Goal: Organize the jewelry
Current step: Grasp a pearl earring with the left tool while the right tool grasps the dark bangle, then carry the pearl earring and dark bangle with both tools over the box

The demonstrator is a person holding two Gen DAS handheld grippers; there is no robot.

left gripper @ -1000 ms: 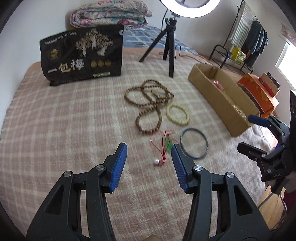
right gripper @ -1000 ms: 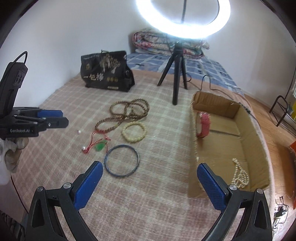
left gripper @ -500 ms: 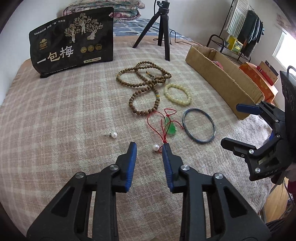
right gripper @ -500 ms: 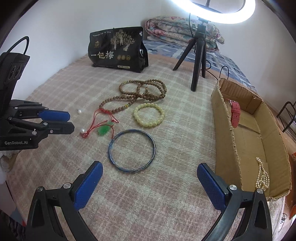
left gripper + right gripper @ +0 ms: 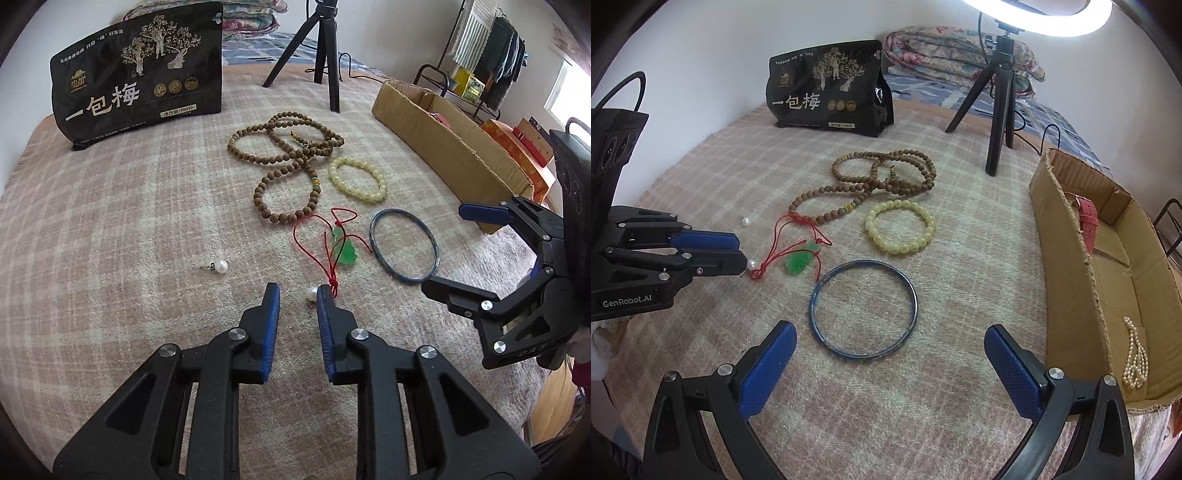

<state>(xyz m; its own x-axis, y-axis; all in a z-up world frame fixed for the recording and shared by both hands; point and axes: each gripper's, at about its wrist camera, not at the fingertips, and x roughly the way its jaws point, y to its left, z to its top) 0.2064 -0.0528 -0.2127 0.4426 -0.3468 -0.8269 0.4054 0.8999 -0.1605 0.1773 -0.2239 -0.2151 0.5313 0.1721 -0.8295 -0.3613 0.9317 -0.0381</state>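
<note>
My left gripper is open with a narrow gap, low over the blanket. A pearl earring lies between its tips, against the right finger; it also shows in the right wrist view. A second pearl earring lies to the left. A red cord with a green pendant, a blue bangle, a cream bead bracelet and brown bead strands lie beyond. My right gripper is wide open and empty, just short of the bangle.
A cardboard box at the right holds a pink watch strap and a pearl string. A black snack bag and a ring-light tripod stand at the back. Folded quilts lie behind.
My left gripper has moved forward and down to the nearer pearl earring, its fingers narrowing from wide open. My right gripper has come closer to the bangle, still wide open.
</note>
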